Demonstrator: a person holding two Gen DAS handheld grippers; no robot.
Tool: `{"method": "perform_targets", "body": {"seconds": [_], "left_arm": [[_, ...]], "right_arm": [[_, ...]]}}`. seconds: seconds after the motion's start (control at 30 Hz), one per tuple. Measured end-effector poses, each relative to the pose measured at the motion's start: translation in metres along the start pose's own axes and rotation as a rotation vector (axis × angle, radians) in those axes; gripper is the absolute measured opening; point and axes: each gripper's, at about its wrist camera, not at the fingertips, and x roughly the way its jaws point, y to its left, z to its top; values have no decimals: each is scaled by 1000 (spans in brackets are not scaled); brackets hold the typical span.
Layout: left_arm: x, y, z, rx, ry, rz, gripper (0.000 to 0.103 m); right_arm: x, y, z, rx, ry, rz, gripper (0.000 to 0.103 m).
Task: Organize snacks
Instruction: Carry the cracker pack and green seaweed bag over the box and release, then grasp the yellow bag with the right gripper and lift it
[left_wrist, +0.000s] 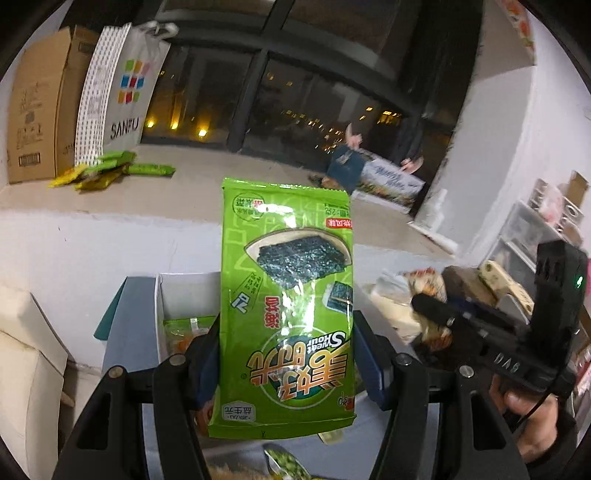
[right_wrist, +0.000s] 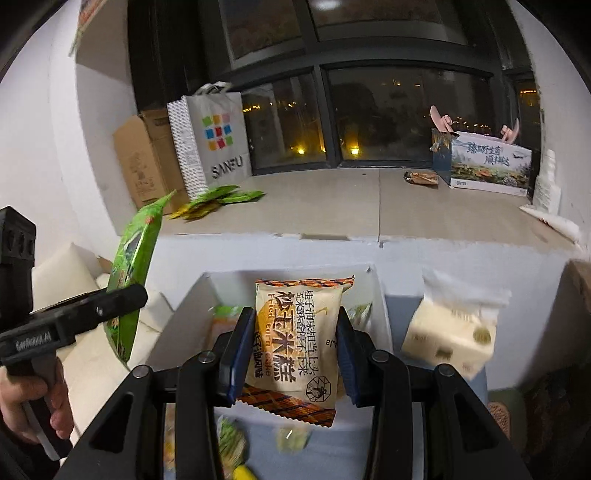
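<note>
My left gripper (left_wrist: 286, 354) is shut on a green seaweed snack packet (left_wrist: 286, 295) and holds it upright above a white open box (left_wrist: 184, 291); the packet also shows edge-on in the right wrist view (right_wrist: 135, 266). My right gripper (right_wrist: 295, 347) is shut on a beige fried corn cake packet (right_wrist: 297, 339) and holds it above the white box (right_wrist: 192, 295). The right gripper also shows in the left wrist view (left_wrist: 436, 314), to the right of the seaweed packet. Several small snack packs (right_wrist: 229, 439) lie on the blue surface below.
On the tiled window ledge (right_wrist: 332, 206) lie green and yellow packets (right_wrist: 218, 201), a cardboard box (right_wrist: 144, 162), a SANFU bag (right_wrist: 214, 140) and a printed carton (right_wrist: 487, 166). A tissue pack (right_wrist: 447, 336) lies right of the white box.
</note>
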Motion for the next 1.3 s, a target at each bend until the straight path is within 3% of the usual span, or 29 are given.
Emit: {"method": "perform_targets", "body": {"seconds": [0.07, 0.17, 0.23, 0.27, 0.3, 0.33, 0.63, 0.87, 1.1, 1.3], "left_arm": [[16, 6, 4, -4, 10, 39, 68], [36, 15, 0, -22, 77, 42, 77], [43, 20, -6, -28, 104, 76, 103], [44, 24, -10, -35, 102, 82, 103], [43, 26, -12, -37, 100, 79, 103], [41, 28, -15, -37, 99, 76, 103], [14, 20, -18, 12, 61, 98, 103], [-52, -3, -33, 144, -64, 118, 103], [-114, -5, -69, 142, -113, 87, 103], [-147, -1, -129, 120, -108, 69, 103]], "right_arm": [[17, -7, 12, 5, 21, 17, 45], [37, -14, 22, 22, 51, 11, 45], [49, -15, 24, 5, 58, -16, 48], [50, -15, 24, -5, 56, -33, 66], [53, -15, 24, -12, 58, -48, 99], [55, -17, 22, -1, 60, -63, 103], [32, -30, 18, 70, 33, -64, 103], [-9, -8, 10, -14, -10, 12, 103], [-74, 30, -44, -106, -69, 87, 103], [-104, 41, -110, -114, -33, 149, 103]]}}
